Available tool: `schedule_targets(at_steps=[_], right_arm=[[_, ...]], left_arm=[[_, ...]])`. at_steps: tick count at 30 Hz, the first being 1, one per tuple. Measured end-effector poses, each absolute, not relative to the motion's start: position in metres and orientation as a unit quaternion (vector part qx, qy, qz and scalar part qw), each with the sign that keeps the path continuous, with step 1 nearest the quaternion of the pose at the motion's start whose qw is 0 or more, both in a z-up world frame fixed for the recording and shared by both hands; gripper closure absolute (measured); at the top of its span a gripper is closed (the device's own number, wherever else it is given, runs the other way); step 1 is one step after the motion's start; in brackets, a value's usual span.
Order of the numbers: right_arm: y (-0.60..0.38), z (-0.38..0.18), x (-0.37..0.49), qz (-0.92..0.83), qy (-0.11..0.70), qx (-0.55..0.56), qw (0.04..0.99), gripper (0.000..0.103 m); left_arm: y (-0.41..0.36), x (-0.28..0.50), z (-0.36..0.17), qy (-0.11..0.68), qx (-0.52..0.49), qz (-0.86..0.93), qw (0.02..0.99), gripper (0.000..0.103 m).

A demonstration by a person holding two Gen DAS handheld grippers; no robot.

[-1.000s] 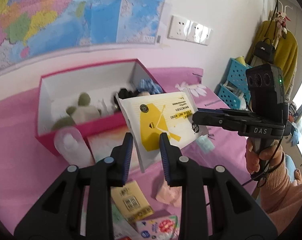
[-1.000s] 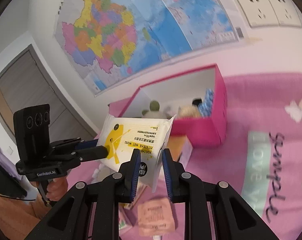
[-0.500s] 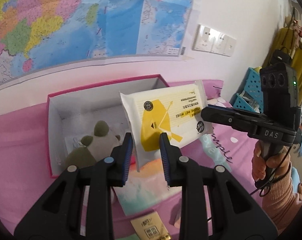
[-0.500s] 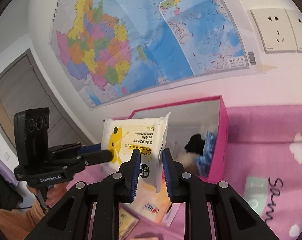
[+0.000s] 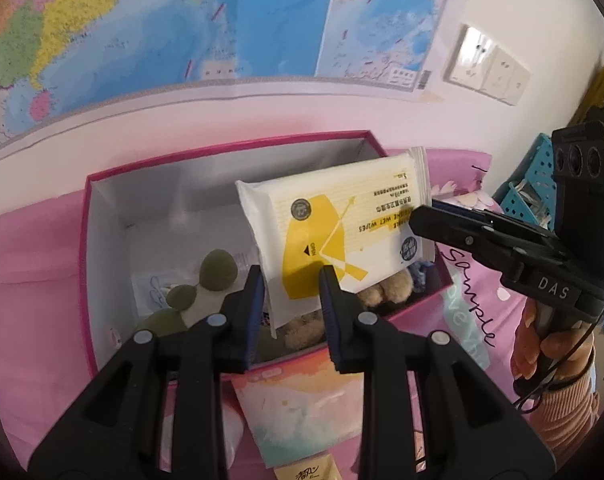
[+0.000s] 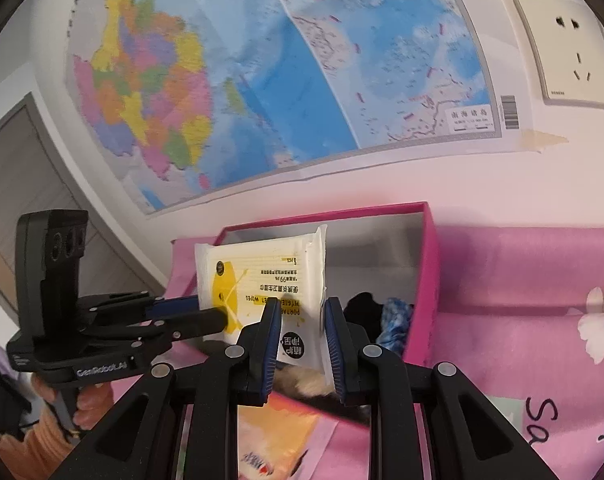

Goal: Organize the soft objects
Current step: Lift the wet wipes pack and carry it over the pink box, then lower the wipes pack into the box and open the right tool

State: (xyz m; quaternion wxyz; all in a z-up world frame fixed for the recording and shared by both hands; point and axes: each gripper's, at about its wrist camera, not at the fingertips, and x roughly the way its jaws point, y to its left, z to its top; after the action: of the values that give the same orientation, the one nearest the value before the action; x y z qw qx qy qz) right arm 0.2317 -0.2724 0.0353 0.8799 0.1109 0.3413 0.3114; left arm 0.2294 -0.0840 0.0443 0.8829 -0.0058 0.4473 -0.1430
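A white and yellow wet wipes pack hangs over the open pink box. My left gripper is shut on its lower edge. My right gripper is shut on its other end; it shows in the left wrist view too. The pack and the left gripper also show in the right wrist view, above the box. In the box lie a green and white plush, a tan plush and a blue soft item.
The box sits on a pink cloth against a wall with a map. Flat packets lie on the cloth in front of the box. Blue baskets stand at the right. Wall sockets are above.
Both grippers carried the wipes pack forward and over the box; the box now fills the view below the pack and the loose items in front have dropped out of view.
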Motion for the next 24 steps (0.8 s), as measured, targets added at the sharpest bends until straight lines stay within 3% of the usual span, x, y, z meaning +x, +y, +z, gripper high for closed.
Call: schedule_targets(at_steps=[6, 13, 21, 24], right_arm=[[-0.274, 0.026, 0.249, 0.28, 0.351, 0.114, 0.886, 0.072], [-0.266, 0.029, 0.234, 0.273, 0.334, 0.074, 0.899, 0.069], [-0.269, 0.032, 0.216, 0.287, 0.325, 0.079, 0.897, 0.068], [-0.275, 0.036, 0.2, 0.298, 0.316, 0.085, 0.897, 0.067]], left_arm=[[-0.087, 0.239, 0.038, 0.466, -0.012, -0.127, 0.875, 0.067], [-0.086, 0.234, 0.038, 0.458, -0.016, -0.135, 0.879, 0.066], [-0.082, 0.187, 0.059, 0.391, -0.003, -0.173, 0.904, 0.065], [-0.077, 0.161, 0.07, 0.359, 0.003, -0.19, 0.914, 0.057]])
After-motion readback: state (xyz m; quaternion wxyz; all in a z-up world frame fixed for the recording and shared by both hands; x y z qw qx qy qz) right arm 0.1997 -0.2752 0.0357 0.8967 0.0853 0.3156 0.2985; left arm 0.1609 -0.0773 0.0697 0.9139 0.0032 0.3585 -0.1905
